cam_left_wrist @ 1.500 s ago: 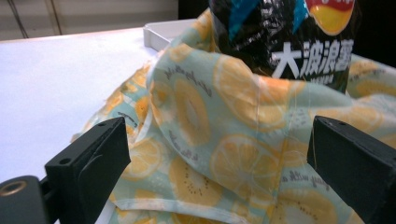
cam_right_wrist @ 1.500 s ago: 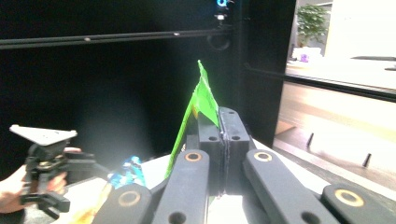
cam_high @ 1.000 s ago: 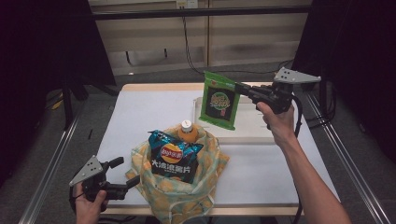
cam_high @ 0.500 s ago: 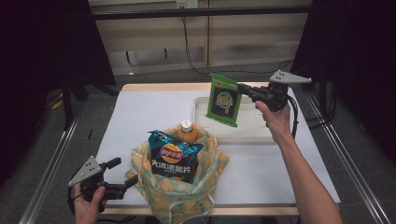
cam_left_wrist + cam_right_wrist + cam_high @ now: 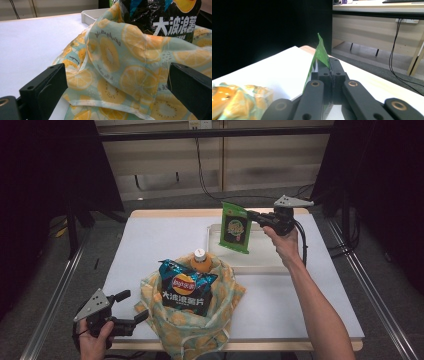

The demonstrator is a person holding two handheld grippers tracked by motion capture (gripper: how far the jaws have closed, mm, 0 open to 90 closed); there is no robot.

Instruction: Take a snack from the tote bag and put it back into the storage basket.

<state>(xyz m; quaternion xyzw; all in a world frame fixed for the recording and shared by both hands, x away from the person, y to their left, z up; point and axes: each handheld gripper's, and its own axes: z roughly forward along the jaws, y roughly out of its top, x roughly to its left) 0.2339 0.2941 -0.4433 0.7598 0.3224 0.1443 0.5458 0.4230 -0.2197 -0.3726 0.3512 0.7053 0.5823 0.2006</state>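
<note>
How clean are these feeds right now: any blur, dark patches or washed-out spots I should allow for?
High view: soft throughout, with the surroundings on both sides nearly black; the white table top is evenly lit. Left claw view: its black jaws are blurred up close, the lemon-print cloth bag fairly sharp. Right claw view: the left half of the background is black, and the thin green snack packet is seen edge-on.

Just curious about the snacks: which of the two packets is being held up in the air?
The green snack packet, pinched at its top corner by the right tongs above the white tray. The dark blue chip bag sits inside the lemon-print cloth bag.
</note>
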